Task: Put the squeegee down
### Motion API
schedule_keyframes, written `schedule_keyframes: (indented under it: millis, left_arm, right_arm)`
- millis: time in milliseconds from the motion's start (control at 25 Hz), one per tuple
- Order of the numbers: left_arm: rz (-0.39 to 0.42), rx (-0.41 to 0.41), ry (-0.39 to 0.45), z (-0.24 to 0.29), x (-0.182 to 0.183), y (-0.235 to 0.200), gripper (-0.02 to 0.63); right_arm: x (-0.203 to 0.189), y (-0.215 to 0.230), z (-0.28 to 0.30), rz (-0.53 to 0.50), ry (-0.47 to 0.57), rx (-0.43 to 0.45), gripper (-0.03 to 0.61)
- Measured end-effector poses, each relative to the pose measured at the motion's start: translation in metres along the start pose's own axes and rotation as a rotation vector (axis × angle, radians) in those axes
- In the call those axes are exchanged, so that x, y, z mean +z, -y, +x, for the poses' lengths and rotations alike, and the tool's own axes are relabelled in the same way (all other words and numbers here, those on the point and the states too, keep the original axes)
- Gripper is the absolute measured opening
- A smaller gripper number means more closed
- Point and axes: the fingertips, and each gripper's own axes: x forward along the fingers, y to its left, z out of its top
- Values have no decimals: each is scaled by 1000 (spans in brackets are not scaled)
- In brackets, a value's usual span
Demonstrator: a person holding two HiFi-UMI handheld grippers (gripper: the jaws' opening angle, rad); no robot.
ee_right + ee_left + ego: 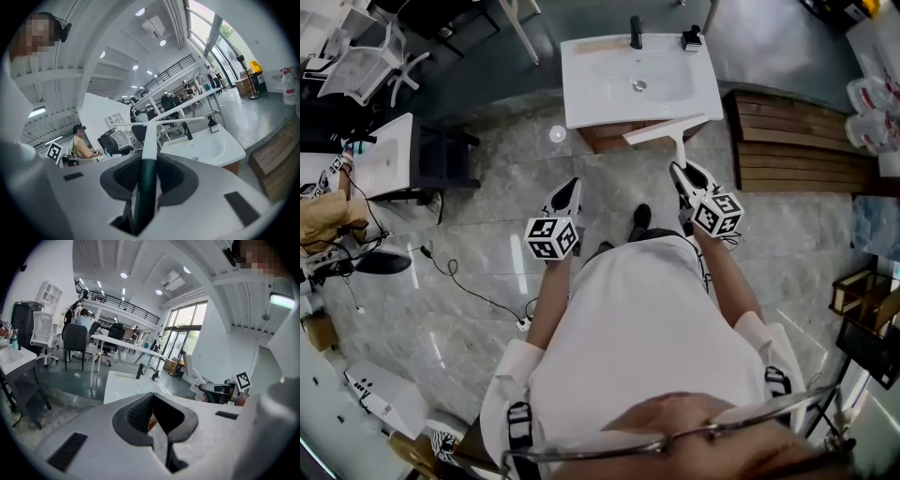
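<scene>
My right gripper (682,172) is shut on the dark green handle of a squeegee (667,131), whose white blade hangs over the near edge of a white washbasin (581,98). In the right gripper view the squeegee (146,159) runs straight out between the pads, its white blade crosswise ahead, with the washbasin (225,150) below and beyond. My left gripper (573,186) hovers over the floor left of it, jaws together with nothing between them. In the left gripper view the left gripper (152,416) points toward the washbasin (117,385).
A black tap (636,32) and a soap dispenser (692,38) stand at the basin's far edge. A wooden slatted platform (797,141) lies to the right. A second white basin unit (384,155) stands at the left, and a cable (469,286) trails across the marble floor.
</scene>
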Motion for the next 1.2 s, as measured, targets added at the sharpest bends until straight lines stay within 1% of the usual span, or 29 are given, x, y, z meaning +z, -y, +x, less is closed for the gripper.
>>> schedule_keyframes:
  millis: [320,520,720,960,1200]
  left_arm:
    - [3,21,7,48,21,9,5]
    - [-20,21,18,65,27,14,5]
    - [-40,25,21,83,36,-3,5]
    - [-48,-15,-2,119,51,-34,5]
    - [-13,-85,-27,169,92,-64,5]
  right_arm:
    - [25,43,26,-9,-24,24,100]
    - [33,60,38,-23,-57,16,100]
    - [40,67,60,-34,-84,14,100]
    - [47,83,92,-29,-91,-35,100]
    - [66,106,126,-4,-69,-112,98]
